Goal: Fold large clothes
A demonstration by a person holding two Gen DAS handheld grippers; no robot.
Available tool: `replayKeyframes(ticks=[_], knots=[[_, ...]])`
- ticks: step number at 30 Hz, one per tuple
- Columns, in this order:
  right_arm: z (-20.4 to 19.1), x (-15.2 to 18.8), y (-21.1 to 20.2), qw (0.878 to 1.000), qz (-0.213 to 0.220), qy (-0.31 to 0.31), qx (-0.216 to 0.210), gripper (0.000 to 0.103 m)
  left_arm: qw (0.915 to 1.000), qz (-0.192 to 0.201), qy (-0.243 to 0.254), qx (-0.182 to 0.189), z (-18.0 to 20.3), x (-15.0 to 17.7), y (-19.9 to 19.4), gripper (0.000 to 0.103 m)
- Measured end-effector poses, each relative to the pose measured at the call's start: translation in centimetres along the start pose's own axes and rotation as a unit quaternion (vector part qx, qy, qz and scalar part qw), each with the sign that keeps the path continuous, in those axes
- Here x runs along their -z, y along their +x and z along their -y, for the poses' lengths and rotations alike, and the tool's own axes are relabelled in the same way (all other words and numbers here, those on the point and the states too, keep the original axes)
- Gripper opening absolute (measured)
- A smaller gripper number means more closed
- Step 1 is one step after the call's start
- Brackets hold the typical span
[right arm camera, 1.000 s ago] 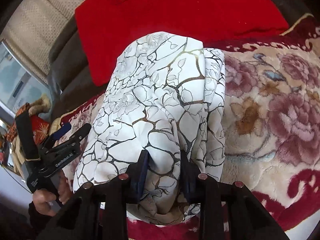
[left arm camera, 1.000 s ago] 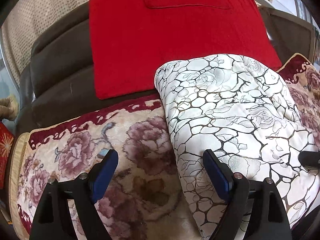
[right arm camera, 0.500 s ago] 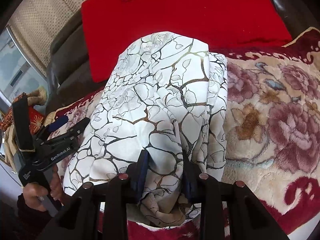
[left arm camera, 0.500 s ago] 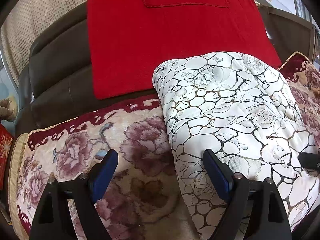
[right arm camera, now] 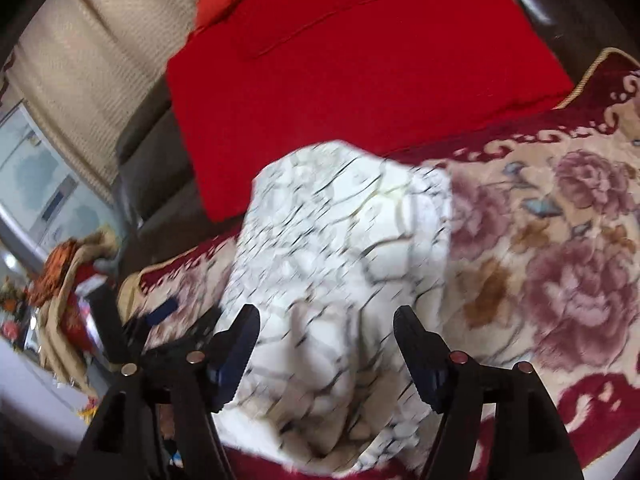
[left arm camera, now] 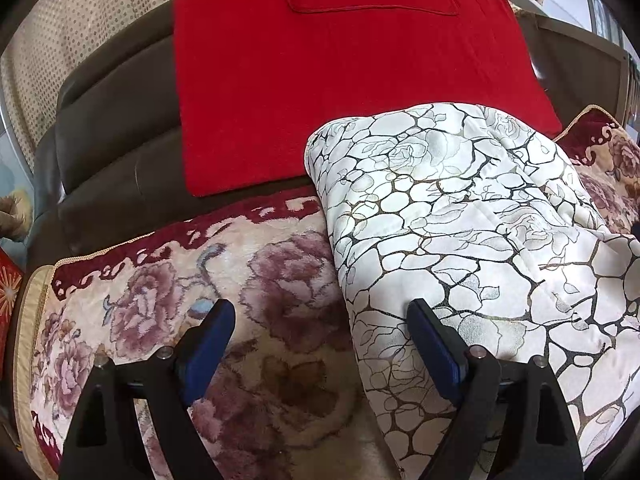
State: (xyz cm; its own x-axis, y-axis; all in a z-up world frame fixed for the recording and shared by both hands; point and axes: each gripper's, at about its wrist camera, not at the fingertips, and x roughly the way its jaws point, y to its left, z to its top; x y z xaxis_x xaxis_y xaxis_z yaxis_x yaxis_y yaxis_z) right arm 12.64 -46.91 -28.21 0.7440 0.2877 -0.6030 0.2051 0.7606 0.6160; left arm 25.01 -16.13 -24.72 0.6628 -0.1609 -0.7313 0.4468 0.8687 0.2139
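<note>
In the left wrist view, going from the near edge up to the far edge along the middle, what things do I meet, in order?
Left gripper with fingers apart → floral blanket → dark sofa backrest → red cloth → beige curtain.

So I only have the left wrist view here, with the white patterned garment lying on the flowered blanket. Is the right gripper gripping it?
Observer: No. The right gripper is opening, and the garment lies between its fingers unpinched.
Reviewer: Anything left of the sofa?
Observer: A heap of orange and beige cloth.
Reviewer: Does the blanket run further right?
Observer: Yes, the flowered blanket continues bare beyond the garment.
</note>
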Motion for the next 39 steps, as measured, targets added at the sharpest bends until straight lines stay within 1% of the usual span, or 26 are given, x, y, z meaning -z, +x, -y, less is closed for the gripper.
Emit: replayKeyframes(ticks=[2,5,7,8,10,12,15,20,23,26,28,30,33,36,39], knots=[[0.4,-0.7,0.5,1.000,0.005,0.010,0.000,0.073,1.0000,0.000,-0.001,0.000,0.0,0.0,0.1,0.088],[1.1,-1.2,1.4,1.000,0.012,0.020,0.012,0.073,1.0000,0.001,-0.001,0.000,0.0,0.0,0.1,0.089],[1.8,-1.0,2.0,0.999,0.012,0.034,0.002,0.073,1.0000,0.001,-0.002,-0.001,0.0,-0.1,0.3,0.090],[2.1,-0.8,2.6,0.999,0.008,0.038,-0.005,0.073,1.0000,0.001,-0.002,-0.002,0.0,-0.1,0.4,0.091],[2.2,-0.2,4.7,0.999,-0.022,0.023,0.011,0.073,1.0000,0.000,-0.004,-0.002,0.1,-0.2,0.6,0.092],[2.3,0.3,6.0,0.999,-0.039,0.019,0.023,0.073,1.0000,-0.001,-0.004,-0.003,0.1,-0.1,0.7,0.092],[2.3,0.0,5.5,0.999,-0.031,0.018,0.015,0.073,1.0000,0.000,-0.006,-0.004,0.0,-0.2,0.7,0.092],[3.8,-0.3,4.8,0.998,-0.021,0.052,-0.017,0.073,0.9999,-0.002,-0.013,-0.005,-0.1,-0.1,0.6,0.092],[4.6,-0.4,4.3,0.998,-0.004,0.067,-0.021,0.073,0.9998,-0.003,-0.016,-0.008,0.0,0.0,0.5,0.092],[5.7,-0.6,4.2,0.996,-0.006,0.083,-0.025,0.073,0.9998,-0.010,-0.016,-0.003,-0.1,-0.1,0.2,0.092],[6.3,-0.5,4.1,0.995,-0.007,0.091,-0.029,0.073,0.9992,-0.019,-0.025,0.024,-0.7,-0.3,0.0,0.092],[7.1,-0.6,3.9,0.994,-0.007,0.103,-0.043,0.073,0.9971,-0.025,-0.041,0.059,-1.4,-0.5,-0.2,0.092],[8.6,-0.5,3.6,0.989,-0.005,0.133,-0.066,0.075,0.9917,-0.033,-0.069,0.104,-2.4,-0.7,-0.2,0.092],[9.4,-0.6,3.5,0.984,-0.004,0.152,-0.097,0.079,0.9809,-0.063,-0.079,0.166,-2.6,-0.7,0.6,0.092],[9.5,-0.6,4.0,0.983,-0.014,0.151,-0.100,0.080,0.9688,-0.094,-0.090,0.211,-2.4,-0.5,1.9,0.092]])
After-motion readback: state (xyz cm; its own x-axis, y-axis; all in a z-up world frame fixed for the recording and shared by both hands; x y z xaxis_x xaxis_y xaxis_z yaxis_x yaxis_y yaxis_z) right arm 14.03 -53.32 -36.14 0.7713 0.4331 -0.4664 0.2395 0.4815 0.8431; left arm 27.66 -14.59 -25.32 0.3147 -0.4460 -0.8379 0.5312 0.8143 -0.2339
